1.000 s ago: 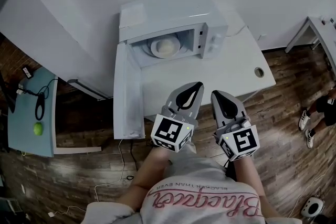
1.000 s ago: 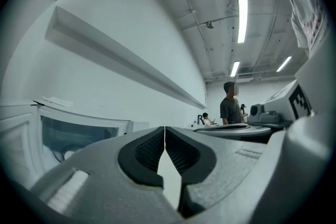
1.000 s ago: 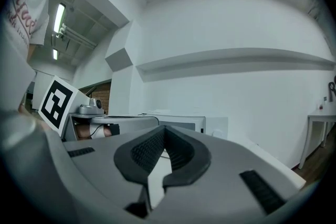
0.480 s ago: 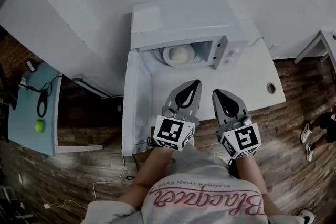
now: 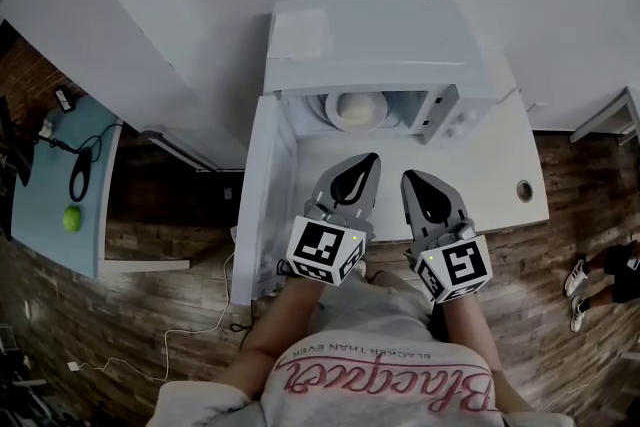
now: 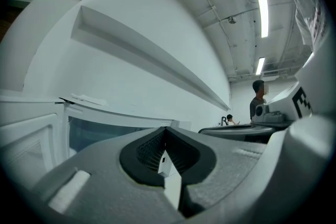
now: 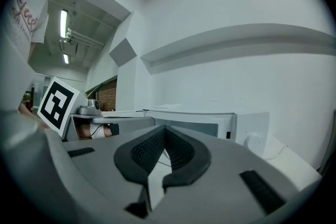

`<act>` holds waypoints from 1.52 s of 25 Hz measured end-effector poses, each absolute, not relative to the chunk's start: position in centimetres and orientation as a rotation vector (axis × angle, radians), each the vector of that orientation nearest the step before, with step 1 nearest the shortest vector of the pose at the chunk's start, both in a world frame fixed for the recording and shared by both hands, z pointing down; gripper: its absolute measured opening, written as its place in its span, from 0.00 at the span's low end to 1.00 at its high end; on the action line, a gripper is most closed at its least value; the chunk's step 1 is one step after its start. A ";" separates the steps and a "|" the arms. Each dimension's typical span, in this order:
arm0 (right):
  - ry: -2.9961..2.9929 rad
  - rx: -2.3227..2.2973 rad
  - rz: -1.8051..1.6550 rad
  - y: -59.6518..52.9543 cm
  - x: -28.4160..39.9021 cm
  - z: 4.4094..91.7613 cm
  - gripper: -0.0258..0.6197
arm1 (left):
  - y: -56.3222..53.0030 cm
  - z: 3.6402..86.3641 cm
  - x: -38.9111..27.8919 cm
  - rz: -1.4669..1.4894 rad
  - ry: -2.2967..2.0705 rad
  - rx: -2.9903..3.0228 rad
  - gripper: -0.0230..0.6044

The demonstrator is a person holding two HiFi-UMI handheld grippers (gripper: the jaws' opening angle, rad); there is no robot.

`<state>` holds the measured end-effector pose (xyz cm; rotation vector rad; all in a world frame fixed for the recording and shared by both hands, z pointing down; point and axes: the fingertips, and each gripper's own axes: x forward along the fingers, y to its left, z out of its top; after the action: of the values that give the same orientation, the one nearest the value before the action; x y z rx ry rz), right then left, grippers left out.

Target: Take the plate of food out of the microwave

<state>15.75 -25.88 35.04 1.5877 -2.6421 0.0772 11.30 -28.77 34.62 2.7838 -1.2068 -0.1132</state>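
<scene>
Open microwave (image 5: 385, 40) on counter (image 5: 500, 180) — door (image 5: 262, 200) swung out left.
Inside: plate (image 5: 338, 113) of food; left gripper (image 5: 374, 158), right gripper (image 5: 407, 176) before the opening — jaws closed, empty.

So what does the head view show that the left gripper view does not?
Only the head view: the plate of food in the microwave, and a green ball. Only the left gripper view: ceiling lights and a standing person far off. Both: the open microwave and the shut left gripper.
</scene>
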 end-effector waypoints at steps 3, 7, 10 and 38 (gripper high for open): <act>-2.661 1.554 0.095 -26.9 15.6 35.4 0.05 | -29.6 35.3 11.0 -0.095 -1.229 2.749 0.04; -2.684 1.526 0.123 -28.2 15.7 35.9 0.05 | -30.7 36.3 10.9 -0.076 -1.259 2.710 0.04; -2.698 1.509 0.140 -29.2 15.9 36.2 0.05 | -31.7 37.2 10.9 -0.061 -1.273 2.674 0.04; -2.755 1.344 0.360 -34.7 16.1 43.1 0.05 | -39.5 51.2 9.5 -0.276 -1.231 2.004 0.25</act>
<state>16.14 -34.70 43.11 1.3442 -2.7550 0.3605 9.48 -39.49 51.17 2.0041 -1.2311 -0.2764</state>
